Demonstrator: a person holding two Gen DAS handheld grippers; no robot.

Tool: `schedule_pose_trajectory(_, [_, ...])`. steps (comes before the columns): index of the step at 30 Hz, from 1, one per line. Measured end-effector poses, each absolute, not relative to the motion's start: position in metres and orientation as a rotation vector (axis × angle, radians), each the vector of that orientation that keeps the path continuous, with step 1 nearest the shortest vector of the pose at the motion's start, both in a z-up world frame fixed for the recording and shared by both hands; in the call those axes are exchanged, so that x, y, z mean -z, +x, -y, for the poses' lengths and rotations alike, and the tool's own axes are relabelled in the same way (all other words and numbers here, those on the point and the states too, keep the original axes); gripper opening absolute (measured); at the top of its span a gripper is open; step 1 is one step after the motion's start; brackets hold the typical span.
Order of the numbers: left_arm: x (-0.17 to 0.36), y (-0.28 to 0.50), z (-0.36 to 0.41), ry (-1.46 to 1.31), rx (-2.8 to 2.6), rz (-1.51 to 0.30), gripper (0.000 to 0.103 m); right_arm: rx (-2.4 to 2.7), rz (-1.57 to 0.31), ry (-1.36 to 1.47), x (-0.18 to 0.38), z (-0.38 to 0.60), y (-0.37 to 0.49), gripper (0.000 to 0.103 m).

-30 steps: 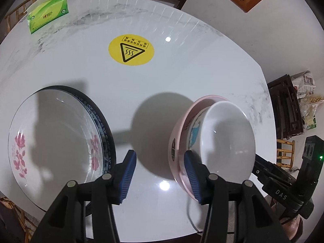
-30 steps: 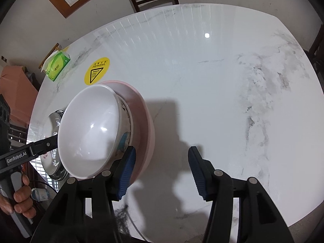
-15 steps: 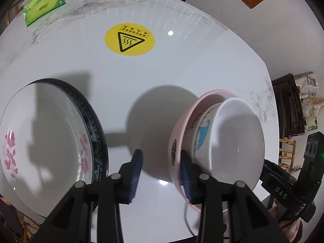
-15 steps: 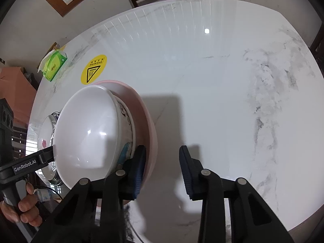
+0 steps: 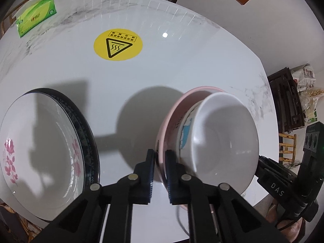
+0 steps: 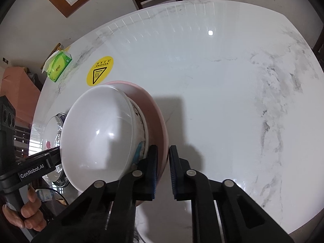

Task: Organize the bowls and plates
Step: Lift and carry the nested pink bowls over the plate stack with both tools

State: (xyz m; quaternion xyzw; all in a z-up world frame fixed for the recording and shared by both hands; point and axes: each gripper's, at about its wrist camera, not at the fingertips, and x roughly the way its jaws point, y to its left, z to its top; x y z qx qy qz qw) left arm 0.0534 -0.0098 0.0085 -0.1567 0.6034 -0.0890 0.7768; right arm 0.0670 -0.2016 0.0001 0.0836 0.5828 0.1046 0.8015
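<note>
Two grippers are clamped on the pink bowl (image 5: 172,119) rim from opposite sides: left gripper (image 5: 160,158) and right gripper (image 6: 163,154), jaws narrowed onto it. White bowl (image 5: 224,141) is nested inside. The stack is seen above the marble table (image 5: 182,64), beside the floral plate (image 5: 40,141).

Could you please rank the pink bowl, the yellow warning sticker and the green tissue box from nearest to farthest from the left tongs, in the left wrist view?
1. Pink plastic bowl, gripped at its rim.
2. Round yellow warning sticker, mid-table ahead.
3. Green tissue box, far left edge.
</note>
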Motion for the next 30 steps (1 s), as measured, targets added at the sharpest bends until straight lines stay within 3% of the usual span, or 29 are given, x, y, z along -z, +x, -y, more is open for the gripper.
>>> schedule_pose_trajectory(30, [-0.036, 0.047, -0.004, -0.329, 0.187, -1.238, 0.008, -0.231, -1.213, 0.171, -0.024, 0.189, 0.062, 0.014])
